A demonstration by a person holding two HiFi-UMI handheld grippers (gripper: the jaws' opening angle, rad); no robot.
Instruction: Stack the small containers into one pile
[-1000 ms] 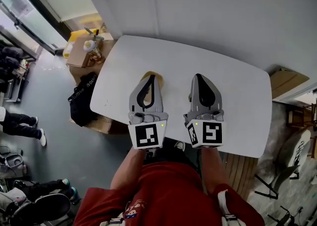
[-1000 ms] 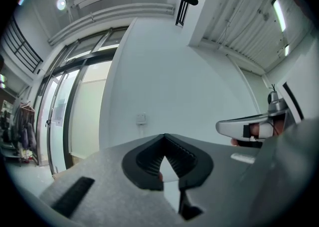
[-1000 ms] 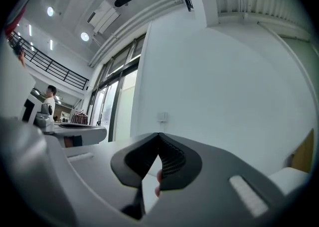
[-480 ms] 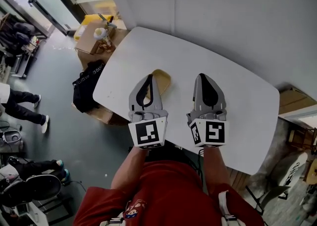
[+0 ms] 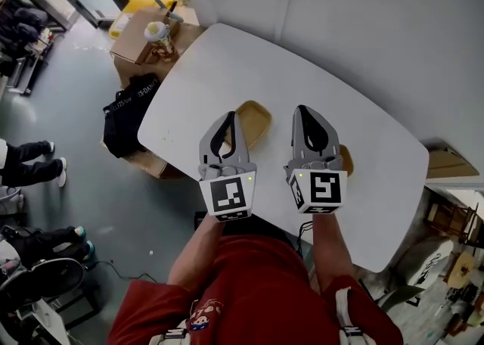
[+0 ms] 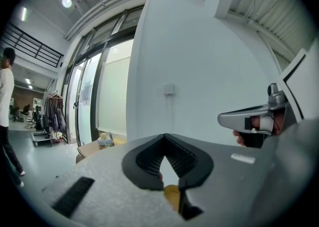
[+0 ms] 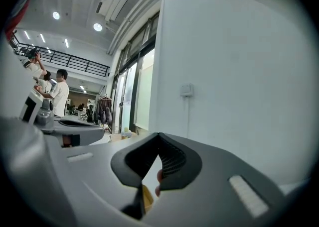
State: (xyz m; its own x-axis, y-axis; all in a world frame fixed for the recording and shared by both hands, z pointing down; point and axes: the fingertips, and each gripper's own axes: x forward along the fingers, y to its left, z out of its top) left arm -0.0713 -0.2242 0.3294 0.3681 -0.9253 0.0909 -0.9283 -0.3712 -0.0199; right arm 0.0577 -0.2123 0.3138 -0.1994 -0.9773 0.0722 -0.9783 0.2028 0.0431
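Observation:
On the white table [image 5: 204, 63] lie two shallow tan containers. One container [image 5: 255, 119] sits just right of my left gripper [image 5: 229, 117], which hides its near edge. The other container [image 5: 347, 160] peeks out from behind the right gripper's marker cube. My right gripper [image 5: 303, 112] hovers over bare table between the two. Both grippers are held level above the table with jaws shut and nothing in them. In the left gripper view a yellow patch of container [image 6: 172, 197] shows under the closed jaws, and the right gripper view shows a similar container patch [image 7: 146, 199].
A cardboard box [image 5: 144, 33] with small items stands by the table's far left corner, and a black bag [image 5: 125, 118] lies on the floor below it. A white wall [image 5: 363, 26] runs behind the table. People stand on the floor at left [image 5: 30, 163].
Both grippers have come down and forward over the table, still shut. The view has shifted, and the second tan container now shows at the right behind the right gripper.

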